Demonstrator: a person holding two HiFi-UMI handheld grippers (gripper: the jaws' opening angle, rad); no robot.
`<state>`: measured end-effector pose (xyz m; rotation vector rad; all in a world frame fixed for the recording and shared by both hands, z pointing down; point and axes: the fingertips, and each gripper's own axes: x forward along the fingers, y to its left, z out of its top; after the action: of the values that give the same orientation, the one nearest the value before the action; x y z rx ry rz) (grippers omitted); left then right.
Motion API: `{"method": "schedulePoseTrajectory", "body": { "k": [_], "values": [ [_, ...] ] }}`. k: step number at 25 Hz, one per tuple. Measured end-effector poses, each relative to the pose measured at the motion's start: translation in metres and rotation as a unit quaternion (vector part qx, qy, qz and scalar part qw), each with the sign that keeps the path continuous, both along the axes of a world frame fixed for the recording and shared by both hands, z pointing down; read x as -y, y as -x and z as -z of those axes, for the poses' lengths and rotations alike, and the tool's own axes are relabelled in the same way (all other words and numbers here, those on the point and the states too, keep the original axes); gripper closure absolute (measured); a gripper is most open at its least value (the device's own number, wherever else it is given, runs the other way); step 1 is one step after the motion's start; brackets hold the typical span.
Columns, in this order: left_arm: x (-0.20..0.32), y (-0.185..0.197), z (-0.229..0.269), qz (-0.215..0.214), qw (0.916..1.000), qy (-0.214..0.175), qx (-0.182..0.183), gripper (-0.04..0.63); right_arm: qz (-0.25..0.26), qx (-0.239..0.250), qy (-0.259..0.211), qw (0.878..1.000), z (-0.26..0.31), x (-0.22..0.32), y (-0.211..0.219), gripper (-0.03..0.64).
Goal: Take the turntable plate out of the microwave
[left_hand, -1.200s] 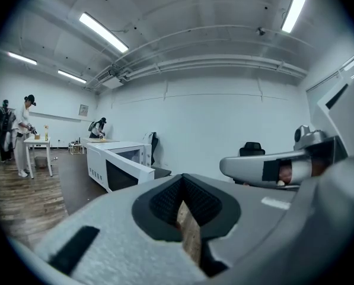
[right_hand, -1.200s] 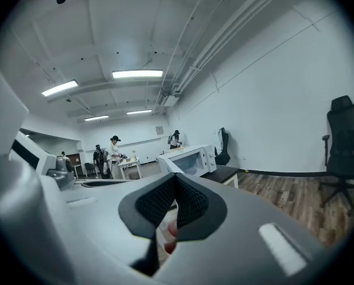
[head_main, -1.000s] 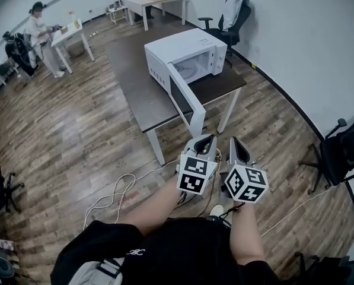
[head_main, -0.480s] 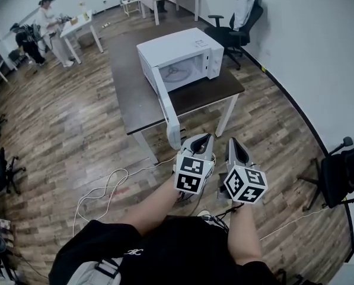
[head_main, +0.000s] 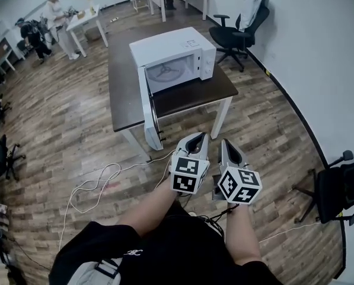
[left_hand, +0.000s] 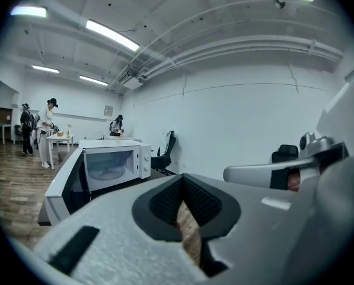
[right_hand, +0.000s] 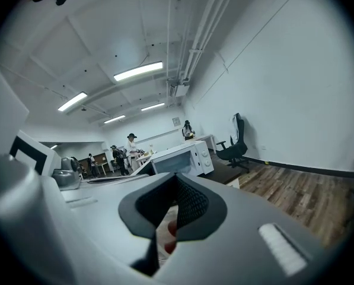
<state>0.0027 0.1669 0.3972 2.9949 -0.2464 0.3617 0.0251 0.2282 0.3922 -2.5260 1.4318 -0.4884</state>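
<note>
Microwave (head_main: pixel 172 57), door open, on dark table (head_main: pixel 126 94), wood floor (head_main: pixel 64 135).

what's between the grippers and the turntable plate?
Head view: bare wood floor, then the table front edge and the open microwave door swung out left. The turntable plate sits inside; the opening looks unblocked.

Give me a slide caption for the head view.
Left gripper and right gripper, both shut, short of the open microwave with its turntable plate inside.

No legible text: the sticker (head_main: pixel 191 43) atop the microwave (head_main: pixel 171 55), the wall plaque (left_hand: pixel 108 110) behind the microwave, and the white mark (head_main: pixel 133 252) on the person's black shirt (head_main: pixel 171 248) are all too small to read.
</note>
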Motion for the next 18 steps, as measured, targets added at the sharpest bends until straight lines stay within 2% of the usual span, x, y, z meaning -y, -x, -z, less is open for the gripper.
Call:
{"method": "schedulePoseTrajectory", "body": {
  "k": [3, 8, 13, 18],
  "values": [
    [-0.001, -0.011, -0.003, 0.008, 0.9999, 0.011, 0.004, 0.588, 0.001, 0.014, -0.011, 1.0, 0.0, -0.009, -0.014, 0.609],
    [0.002, -0.025, -0.008, 0.019, 0.9998, -0.001, 0.007, 0.588, 0.003, 0.036, -0.018, 0.999, -0.011, -0.013, -0.035, 0.609],
    [0.016, -0.04, -0.016, 0.028, 0.9996, -0.003, 0.006, 0.588, 0.02, 0.027, -0.011, 0.999, -0.017, 0.005, -0.045, 0.609],
    [0.045, -0.071, -0.018, 0.041, 0.9991, 0.006, 0.0, 0.588, 0.036, 0.016, 0.002, 0.999, -0.017, 0.034, -0.072, 0.609]
  ]
}}
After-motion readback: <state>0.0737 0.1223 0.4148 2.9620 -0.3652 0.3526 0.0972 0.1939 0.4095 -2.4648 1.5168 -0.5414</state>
